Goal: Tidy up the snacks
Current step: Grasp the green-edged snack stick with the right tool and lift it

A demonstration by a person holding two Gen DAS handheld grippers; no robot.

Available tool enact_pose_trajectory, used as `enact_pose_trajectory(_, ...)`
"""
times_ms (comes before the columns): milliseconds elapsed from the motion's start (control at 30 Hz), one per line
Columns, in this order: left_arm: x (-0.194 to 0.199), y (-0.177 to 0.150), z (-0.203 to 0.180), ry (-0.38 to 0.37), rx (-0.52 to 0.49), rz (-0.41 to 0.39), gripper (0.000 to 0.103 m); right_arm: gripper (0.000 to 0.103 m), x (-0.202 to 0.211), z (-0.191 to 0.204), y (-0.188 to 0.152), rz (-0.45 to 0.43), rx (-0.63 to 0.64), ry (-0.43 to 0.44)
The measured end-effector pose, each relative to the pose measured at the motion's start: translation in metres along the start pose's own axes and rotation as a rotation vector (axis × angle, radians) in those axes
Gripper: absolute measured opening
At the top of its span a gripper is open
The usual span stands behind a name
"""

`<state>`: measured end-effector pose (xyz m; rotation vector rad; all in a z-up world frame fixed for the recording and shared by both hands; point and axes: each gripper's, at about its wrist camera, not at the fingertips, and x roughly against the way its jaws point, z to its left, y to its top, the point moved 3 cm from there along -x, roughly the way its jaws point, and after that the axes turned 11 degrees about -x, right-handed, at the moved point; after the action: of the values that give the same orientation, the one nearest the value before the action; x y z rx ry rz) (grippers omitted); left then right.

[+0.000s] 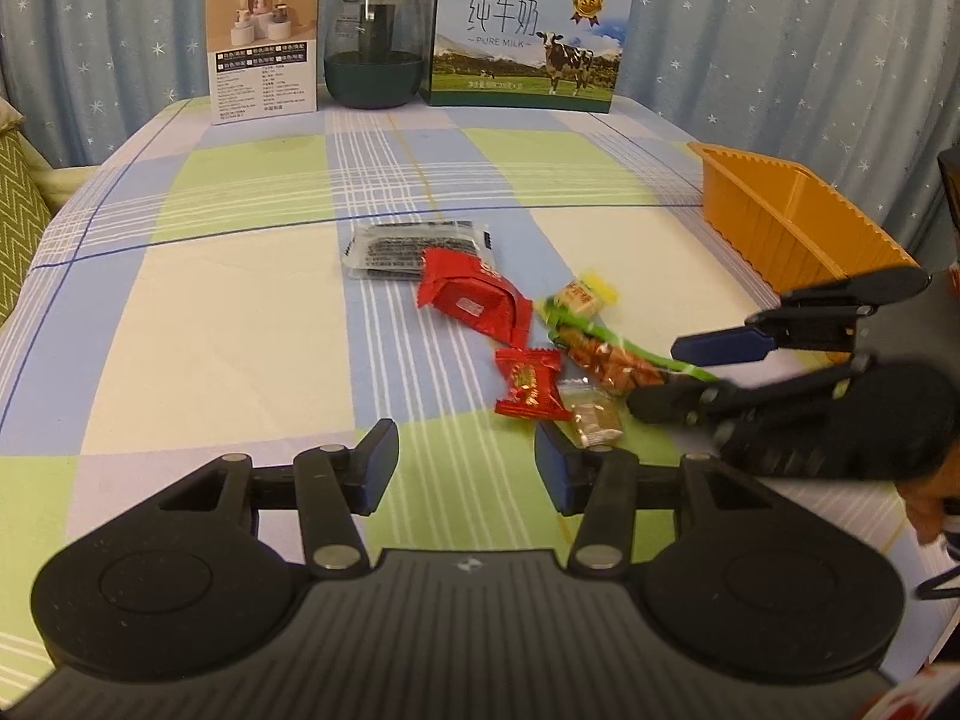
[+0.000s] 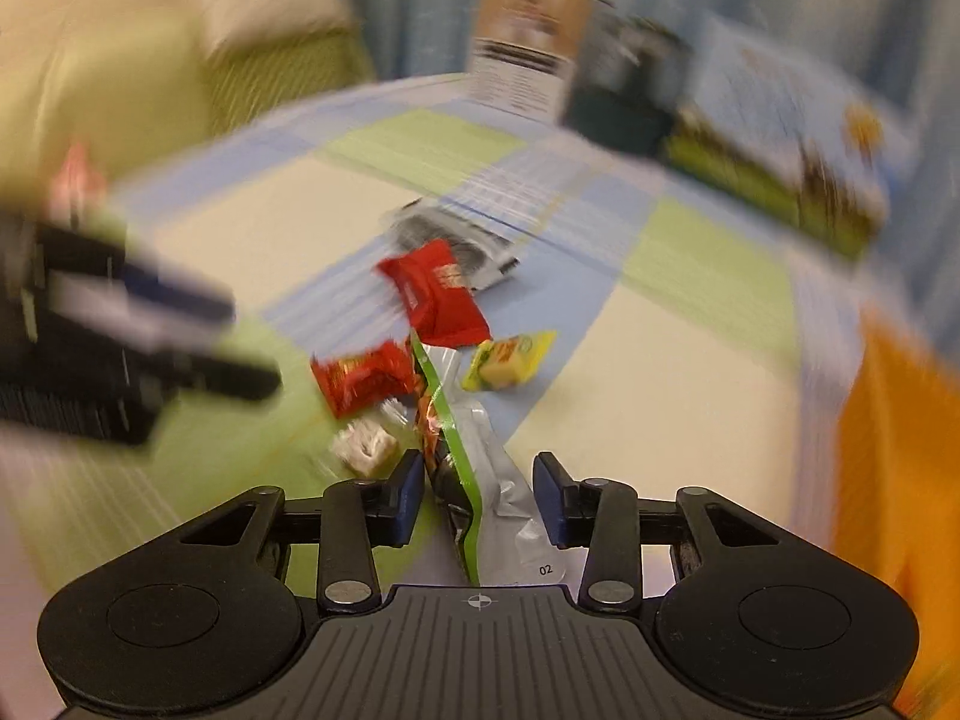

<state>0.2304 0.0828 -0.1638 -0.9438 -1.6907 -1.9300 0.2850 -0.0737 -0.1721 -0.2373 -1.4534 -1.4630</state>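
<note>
Several snacks lie on the checked tablecloth: a dark packet (image 1: 414, 243), a red packet (image 1: 474, 300), a small red candy (image 1: 528, 384), a yellow candy (image 1: 582, 294), a clear-wrapped sweet (image 1: 594, 417) and a long green-edged snack bag (image 1: 624, 360). My left gripper (image 1: 465, 465) is open and empty just in front of the pile. My right gripper (image 2: 477, 489) is open with the green-edged bag (image 2: 474, 468) between its fingers; the bag leans against the left pad. The right wrist view is motion-blurred. The right gripper also shows in the left wrist view (image 1: 666, 372).
An orange bin (image 1: 798, 222) stands at the table's right edge; it also shows in the right wrist view (image 2: 894, 450). At the back stand a milk carton box (image 1: 528, 36), a dark glass kettle (image 1: 375, 45) and a product box (image 1: 264, 45). A green sofa (image 1: 18, 198) is at left.
</note>
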Motion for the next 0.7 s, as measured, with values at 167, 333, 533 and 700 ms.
enact_pose_trajectory(167,-0.001,0.000,-0.005,-0.016,-0.004,-0.004,0.046,0.037,0.008,-0.025,0.005,0.005,-0.231,0.077)
enact_pose_trajectory(333,-0.005,0.002,-0.013,-0.040,-0.016,-0.008,0.046,0.036,0.012,-0.030,0.006,-0.002,-0.295,0.089)
enact_pose_trajectory(533,-0.008,0.001,-0.019,-0.059,-0.022,-0.007,0.046,0.036,0.012,-0.052,0.006,0.001,-0.461,0.137)
enact_pose_trajectory(700,-0.010,0.002,-0.023,-0.069,-0.027,-0.007,0.046,0.037,0.012,-0.054,0.007,-0.012,-0.478,0.135)
